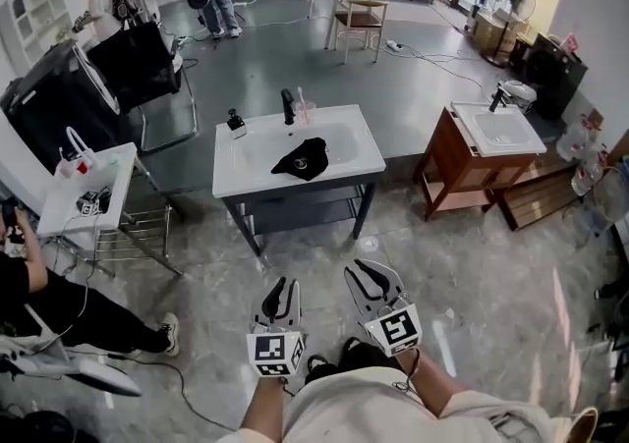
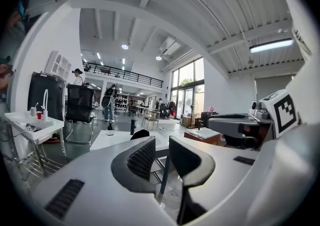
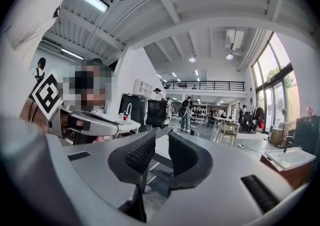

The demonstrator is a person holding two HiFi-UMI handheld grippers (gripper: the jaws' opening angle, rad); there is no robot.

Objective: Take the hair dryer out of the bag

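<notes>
A black bag [image 1: 302, 158] lies crumpled in the basin of the white sink-top table [image 1: 236, 171], in the middle of the head view. No hair dryer shows outside it. Both grippers hang low over the floor, well short of the table's front edge. My left gripper [image 1: 286, 286] has its jaws slightly apart with nothing between them. My right gripper [image 1: 368, 269] is also a little open and empty. In the left gripper view the bag [image 2: 140, 134] peeks over the left jaw, far beyond the gripper [image 2: 162, 152]. The right gripper [image 3: 162, 152] points level across the room.
A black faucet [image 1: 288, 105] and a small bottle [image 1: 235, 122] stand at the sink's back edge. To the left are a small white table [image 1: 93, 191], a wire rack and a seated person [image 1: 39, 304]. A wooden cabinet with a basin [image 1: 486, 151] stands right. People stand far back.
</notes>
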